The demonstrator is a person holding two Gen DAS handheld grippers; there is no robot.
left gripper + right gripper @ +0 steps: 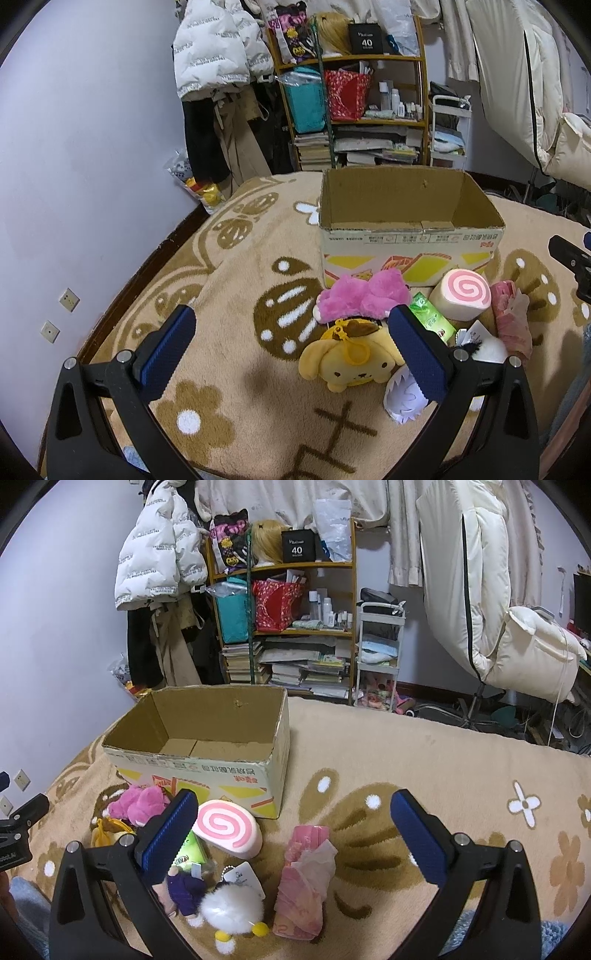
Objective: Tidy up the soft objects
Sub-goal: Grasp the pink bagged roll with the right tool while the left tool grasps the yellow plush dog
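Note:
An open, empty cardboard box (410, 225) stands on the beige blanket (240, 280); it also shows in the right wrist view (207, 753). In front of it lie a pink plush (364, 295), a yellow dog plush (351, 360), a swirl-roll cushion (463, 297), a green pack (430, 315) and a pink tissue pack (511, 314). My left gripper (291, 354) is open, just left of the yellow dog. My right gripper (293, 838) is open above the pink tissue pack (306, 871), with the swirl roll (229, 827), a white pompom toy (232, 912) and a purple doll (184, 888) nearby.
A cluttered shelf (288, 627) with books and bags, hanging coats (159, 554) and a white cart (378, 653) stand behind the bed. A padded chair (532, 657) is at the right. The wall (92, 147) lies close on the left.

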